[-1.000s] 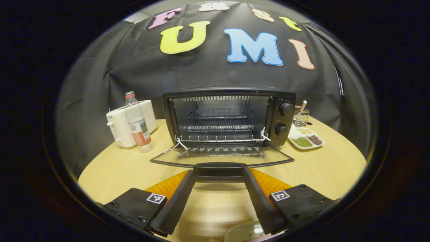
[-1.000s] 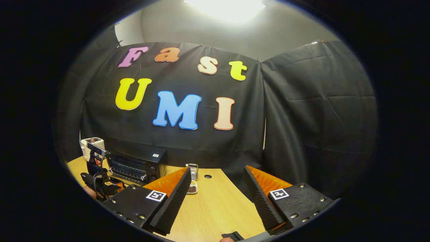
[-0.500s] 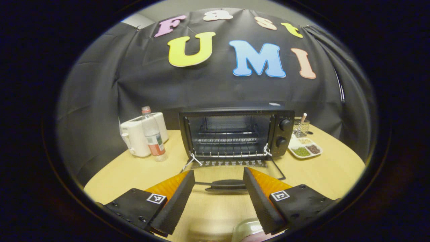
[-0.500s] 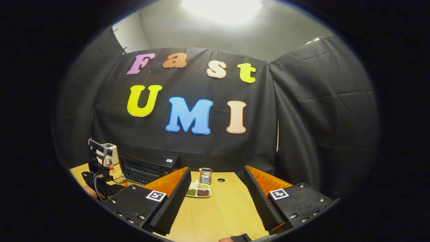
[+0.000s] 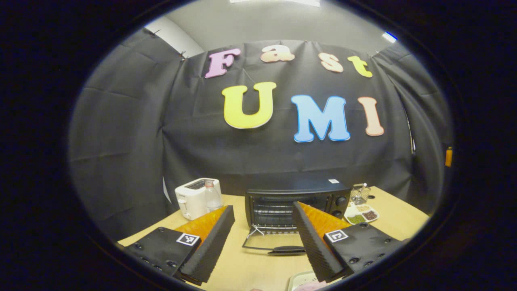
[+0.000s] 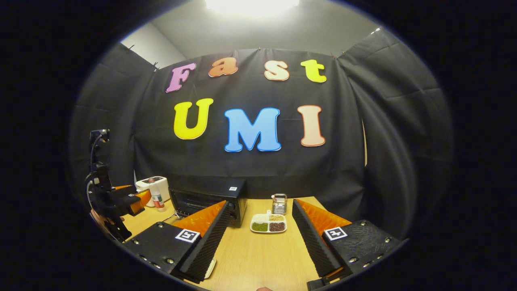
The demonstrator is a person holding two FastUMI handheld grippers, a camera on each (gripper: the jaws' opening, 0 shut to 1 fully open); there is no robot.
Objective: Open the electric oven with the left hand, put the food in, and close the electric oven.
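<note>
— Oven [image 5: 297, 200] sitting toward the back edge of the table [image 5: 396, 220], door [image 5: 274, 242] dropped flat toward the front edge, handle [image 5: 287, 249] at its front lip. Why left like that?

— Presumably to keep the cavity clear for loading; opening step looks done, food not yet in.

— Left gripper [image 5: 262, 238]?

— Fingers spread wide, nothing between the pads, held up above the front part of the table, well back from the oven. Seen from the right gripper view too [image 6: 133, 200], off at the table's left side, raised. Probably parked out of the way so the other hand can pass.

— Door handle relative to those fingers?

— Ahead of the tips, low in the gap and close to the right finger [image 5: 309, 238], apart from both.

— Right gripper [image 6: 260, 238]?

— Also gaping, empty, aimed across the table toward the divided dish [image 6: 268, 224] near the back edge, just right of the oven [image 6: 210, 200].

— And the food?

— Pale tray [image 5: 299, 279] with something pinkish at the front edge, below the left gripper's fingers, partly cut off. Likely the thing to load, though hard to tell. Between no fingers.

— Toaster [image 5: 194, 198] and bottle [image 5: 212, 196]?

— Left of the oven, near the back edge, not in the way.
</note>
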